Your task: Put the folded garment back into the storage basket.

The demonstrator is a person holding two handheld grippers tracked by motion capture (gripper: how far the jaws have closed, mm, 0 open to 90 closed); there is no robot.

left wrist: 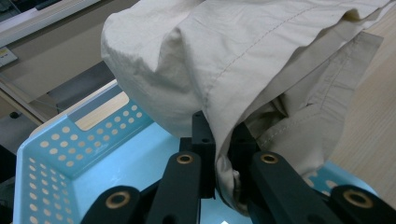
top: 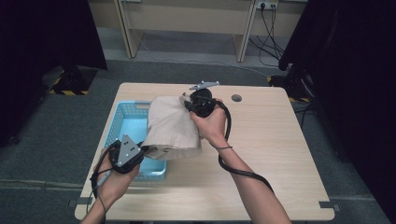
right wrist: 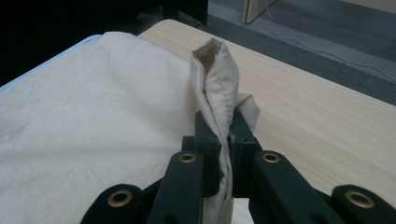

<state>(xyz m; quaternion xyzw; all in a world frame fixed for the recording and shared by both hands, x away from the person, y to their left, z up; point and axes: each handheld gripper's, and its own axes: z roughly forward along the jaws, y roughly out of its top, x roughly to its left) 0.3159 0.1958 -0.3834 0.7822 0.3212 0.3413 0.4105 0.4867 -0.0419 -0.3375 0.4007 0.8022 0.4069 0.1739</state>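
Wooden table [top: 261, 154] on grey carpet | beige cloth [top: 170, 126] stretched above blue basket [top: 122, 122], its perforated wall plain in left gripper view | left hand-held gripper [left wrist: 223, 149] clamps cloth's near edge, low by basket | right hand-held gripper [right wrist: 223, 135] pinches seamed far corner, wrist raised.

High view looks forward-down over whole worktop [top: 261, 154]; both gripper views ride close along jaws, sharing beige cloth [top: 170, 126].

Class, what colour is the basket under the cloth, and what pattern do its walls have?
The basket is light blue, with rows of small round holes in its walls. The left gripper view shows it best.
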